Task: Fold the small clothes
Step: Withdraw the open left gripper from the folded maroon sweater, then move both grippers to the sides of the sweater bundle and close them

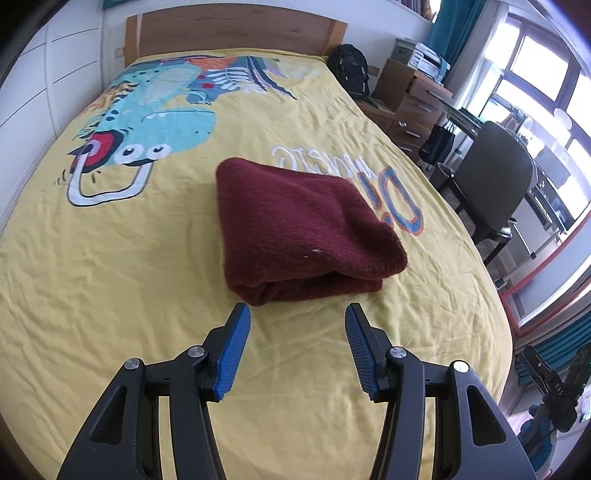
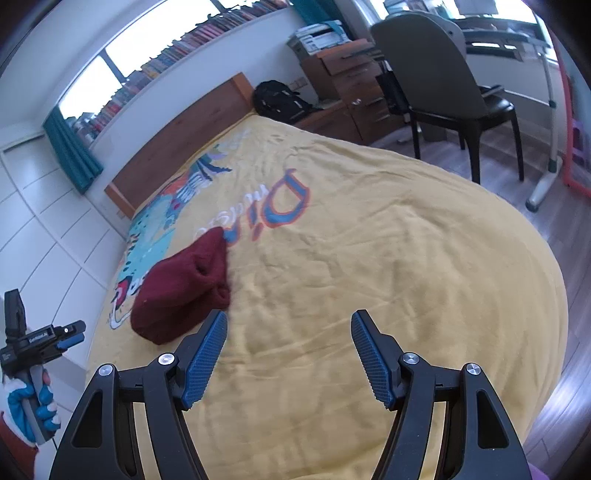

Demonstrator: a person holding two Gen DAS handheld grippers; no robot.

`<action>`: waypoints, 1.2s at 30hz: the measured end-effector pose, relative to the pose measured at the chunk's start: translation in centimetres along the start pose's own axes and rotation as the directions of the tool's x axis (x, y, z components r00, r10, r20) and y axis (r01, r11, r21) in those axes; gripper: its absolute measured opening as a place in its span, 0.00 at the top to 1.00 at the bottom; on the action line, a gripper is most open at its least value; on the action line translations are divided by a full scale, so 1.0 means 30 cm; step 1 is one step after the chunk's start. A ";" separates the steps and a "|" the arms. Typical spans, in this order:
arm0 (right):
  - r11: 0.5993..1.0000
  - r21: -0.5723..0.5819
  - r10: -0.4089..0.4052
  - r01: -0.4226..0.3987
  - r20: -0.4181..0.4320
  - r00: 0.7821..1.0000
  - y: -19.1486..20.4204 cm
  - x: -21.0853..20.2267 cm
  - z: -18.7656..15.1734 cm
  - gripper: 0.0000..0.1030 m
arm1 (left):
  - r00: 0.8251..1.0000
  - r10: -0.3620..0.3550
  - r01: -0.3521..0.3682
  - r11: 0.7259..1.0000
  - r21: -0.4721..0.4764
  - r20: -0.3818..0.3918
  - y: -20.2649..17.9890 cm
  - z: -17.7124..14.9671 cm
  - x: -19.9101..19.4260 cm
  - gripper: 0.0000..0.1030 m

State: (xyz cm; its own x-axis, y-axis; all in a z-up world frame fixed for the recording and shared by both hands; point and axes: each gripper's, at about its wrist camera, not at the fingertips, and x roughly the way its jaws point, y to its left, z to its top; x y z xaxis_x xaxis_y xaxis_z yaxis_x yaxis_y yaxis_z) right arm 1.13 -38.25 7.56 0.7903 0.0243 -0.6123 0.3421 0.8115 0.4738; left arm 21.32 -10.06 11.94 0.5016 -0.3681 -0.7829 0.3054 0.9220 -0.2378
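Observation:
A dark red knitted garment (image 1: 306, 229) lies folded into a thick rectangle on the yellow bedspread (image 1: 110, 280). My left gripper (image 1: 297, 314) is open and empty, just short of the garment's near folded edge. In the right wrist view the garment (image 2: 184, 291) lies to the left. My right gripper (image 2: 290, 321) is open and empty above bare bedspread (image 2: 406, 258), to the right of the garment. The left gripper (image 2: 70, 334) shows at the far left, held in a gloved hand.
The bed has a wooden headboard (image 1: 229, 29) at the far end. A black backpack (image 1: 349, 70), wooden drawers (image 1: 413, 99) and a dark chair (image 1: 495, 184) stand along the bed's right side. White cupboards (image 1: 44, 74) run along the left.

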 end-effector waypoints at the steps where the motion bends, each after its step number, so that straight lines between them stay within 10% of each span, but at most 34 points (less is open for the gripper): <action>1: 1.000 -0.009 0.004 -0.004 0.001 1.000 0.020 -0.004 0.002 0.31 | 1.000 0.001 -0.001 1.000 -0.006 0.006 0.012 -0.001 -0.019 0.55; 18: 0.986 -0.151 0.063 -0.071 -0.054 0.997 0.271 0.029 0.010 0.31 | 0.997 0.028 -0.018 0.990 -0.139 0.076 0.256 -0.066 -0.226 0.53; 36: 0.969 -0.216 0.087 -0.119 -0.153 0.984 0.353 0.271 0.053 0.31 | 0.996 0.089 -0.081 0.964 -0.254 0.020 0.435 -0.110 -0.150 0.53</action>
State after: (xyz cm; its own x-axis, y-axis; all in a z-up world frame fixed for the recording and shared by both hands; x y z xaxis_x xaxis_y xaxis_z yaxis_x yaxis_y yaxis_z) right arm 11.99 -30.37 8.61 0.7303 0.1838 -0.6580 0.1272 0.9097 0.3952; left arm 20.38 4.04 10.47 0.5432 -0.2869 -0.7890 0.0482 0.9489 -0.3118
